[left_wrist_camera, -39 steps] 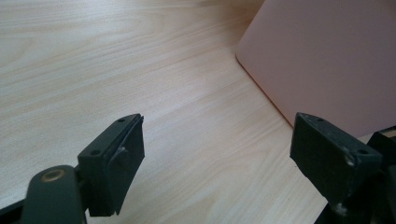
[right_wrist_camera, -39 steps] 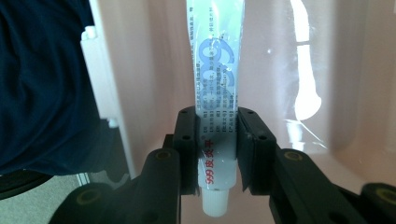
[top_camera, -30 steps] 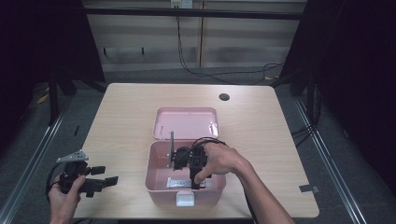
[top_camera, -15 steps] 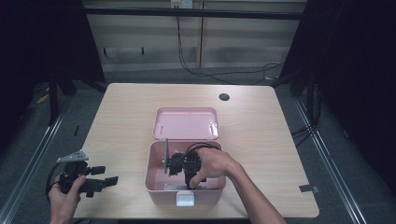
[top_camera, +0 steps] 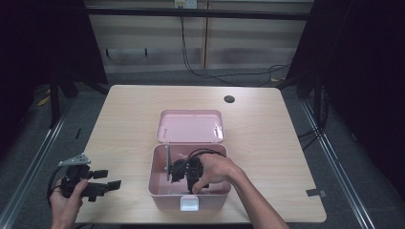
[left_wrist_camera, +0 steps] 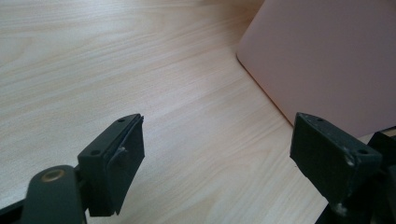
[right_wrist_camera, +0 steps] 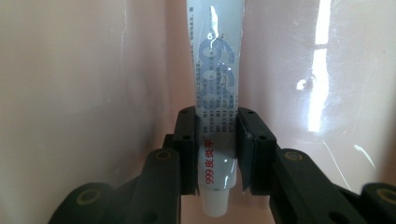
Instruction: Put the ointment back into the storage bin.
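Jaws of right gripper (right_wrist_camera: 217, 154) clamp a white tube (right_wrist_camera: 217, 84) w/ its cap down, inside the open pink box (top_camera: 157, 183). Left gripper (left_wrist_camera: 217, 154) jaws spread wide, empty, over table (top_camera: 119, 119) beside box.

Over the past second the right gripper (top_camera: 177, 172) has shifted leftward inside the open pink box (top_camera: 157, 191), carried by the person's right hand (top_camera: 213, 171). Its jaws are clamped on a white ointment tube (right_wrist_camera: 218, 93), which now stands nearer the box's left wall than a second ago, the forearm angling further in from the bench's near edge.
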`<state>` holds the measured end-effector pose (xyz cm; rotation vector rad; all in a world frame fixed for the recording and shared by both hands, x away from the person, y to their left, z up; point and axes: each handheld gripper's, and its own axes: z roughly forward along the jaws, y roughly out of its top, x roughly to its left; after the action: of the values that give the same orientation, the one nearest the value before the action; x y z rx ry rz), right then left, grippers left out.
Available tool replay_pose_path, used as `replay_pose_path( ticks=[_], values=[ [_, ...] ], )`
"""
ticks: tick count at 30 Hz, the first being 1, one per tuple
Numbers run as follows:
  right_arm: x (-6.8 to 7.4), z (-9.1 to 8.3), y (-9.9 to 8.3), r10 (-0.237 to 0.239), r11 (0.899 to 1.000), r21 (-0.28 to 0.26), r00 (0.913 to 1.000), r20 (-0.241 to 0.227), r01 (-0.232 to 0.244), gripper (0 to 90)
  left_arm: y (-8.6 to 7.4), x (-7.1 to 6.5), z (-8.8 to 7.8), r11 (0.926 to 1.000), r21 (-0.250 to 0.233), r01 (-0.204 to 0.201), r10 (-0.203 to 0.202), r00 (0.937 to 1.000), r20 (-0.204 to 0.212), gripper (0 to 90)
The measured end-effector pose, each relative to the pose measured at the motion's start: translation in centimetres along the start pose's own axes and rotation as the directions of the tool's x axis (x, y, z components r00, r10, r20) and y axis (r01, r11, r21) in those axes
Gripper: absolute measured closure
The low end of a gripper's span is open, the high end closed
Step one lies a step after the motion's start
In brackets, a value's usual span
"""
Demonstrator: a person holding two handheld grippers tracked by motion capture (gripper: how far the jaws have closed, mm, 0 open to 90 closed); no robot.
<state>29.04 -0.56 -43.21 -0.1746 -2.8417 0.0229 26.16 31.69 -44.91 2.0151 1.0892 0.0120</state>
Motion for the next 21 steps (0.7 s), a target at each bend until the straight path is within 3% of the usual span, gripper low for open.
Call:
replay_pose_path(
  ticks=[21],
  values=[
    [-0.10,0.47,-0.15,0.030,0.999,0.018,0.9996,-0.005,-0.029,70.7,0.00,0.02,-0.05,1.0000,-0.001,-0.004,0.004,1.0000,-0.001,17.6]
  ],
)
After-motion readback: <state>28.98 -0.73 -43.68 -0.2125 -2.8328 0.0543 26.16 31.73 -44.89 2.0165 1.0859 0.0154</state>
